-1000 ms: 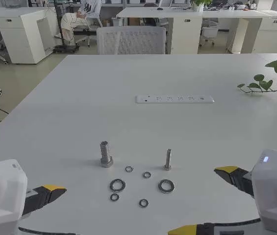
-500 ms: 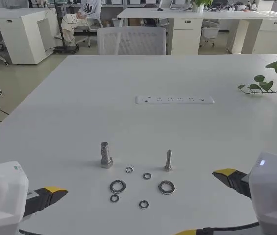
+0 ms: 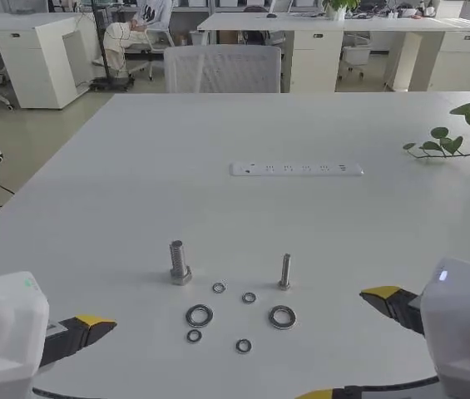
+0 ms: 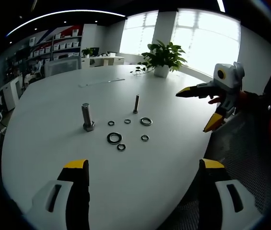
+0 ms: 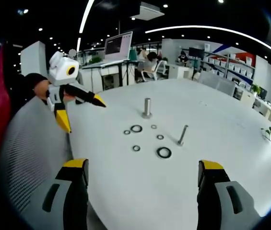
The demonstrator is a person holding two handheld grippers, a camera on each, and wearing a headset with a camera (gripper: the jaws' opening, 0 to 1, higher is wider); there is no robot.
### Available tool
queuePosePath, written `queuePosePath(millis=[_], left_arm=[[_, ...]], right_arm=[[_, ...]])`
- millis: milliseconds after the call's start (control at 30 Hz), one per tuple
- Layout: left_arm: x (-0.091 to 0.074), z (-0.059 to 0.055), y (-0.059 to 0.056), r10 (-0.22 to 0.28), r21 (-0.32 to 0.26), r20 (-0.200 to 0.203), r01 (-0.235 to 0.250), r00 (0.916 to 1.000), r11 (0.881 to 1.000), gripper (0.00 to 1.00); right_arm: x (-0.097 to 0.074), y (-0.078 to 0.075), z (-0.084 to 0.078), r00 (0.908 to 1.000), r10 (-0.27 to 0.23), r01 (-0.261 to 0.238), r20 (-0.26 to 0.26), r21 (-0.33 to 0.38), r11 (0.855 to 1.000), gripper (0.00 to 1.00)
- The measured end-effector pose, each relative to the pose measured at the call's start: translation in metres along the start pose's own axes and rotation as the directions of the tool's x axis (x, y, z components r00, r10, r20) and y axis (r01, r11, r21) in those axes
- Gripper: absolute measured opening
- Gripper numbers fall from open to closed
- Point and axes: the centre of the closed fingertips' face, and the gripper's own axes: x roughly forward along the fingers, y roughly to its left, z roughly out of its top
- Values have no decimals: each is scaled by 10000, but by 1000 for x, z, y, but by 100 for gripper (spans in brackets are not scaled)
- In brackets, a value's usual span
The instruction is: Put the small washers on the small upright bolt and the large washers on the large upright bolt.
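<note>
Two bolts [image 3: 180, 263], two large washers [image 3: 200, 315], four small washers [image 3: 244, 346]

On the desk [image 3: 135, 183], six washers [image 3: 199, 315] lie clustered; the large bolt [image 3: 180, 263] stands at their ten o'clock, the small bolt [image 3: 284, 272] at two, the power strip [image 3: 296, 169] well beyond at one.

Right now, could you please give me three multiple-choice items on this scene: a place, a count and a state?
1. In the head view, the large bolt stands where from the small bolt? A right B left C behind
2. How many washers lie on the table? A four B eight C six
3. The left gripper is: A open B shut empty C shut on a washer
Answers: 1 B, it stands leftward; 2 C, two large, four small; 3 A, jaws wide apart.
</note>
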Motion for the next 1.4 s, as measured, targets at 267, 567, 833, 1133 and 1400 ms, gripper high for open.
queuePosePath(millis=[267,567,833,1133,1400], left_arm=[[0,1,-2,-18,57,-5,18,10000,10000,95],[1,0,-4,-63,111,-122,64,9999,9999,95],[-4,8,-2,-20,84,-88,20,10000,10000,94],[-4,30,1,-86,106,171,85,9998,9999,94],[5,38,1,-97,30,374,96,9993,9999,94]], right_arm=[[0,2,-1,10000,56,-56,-49,-21,10000,96],[0,2,-1,9999,61,-62,-105,-125,9999,96],[-6,0,2,9999,63,-66,-143,-212,9998,95],[-9,-4,12,9997,132,-143,-202,-552,9984,95],[-5,-11,14,9992,156,-181,-372,-676,9976,95]])
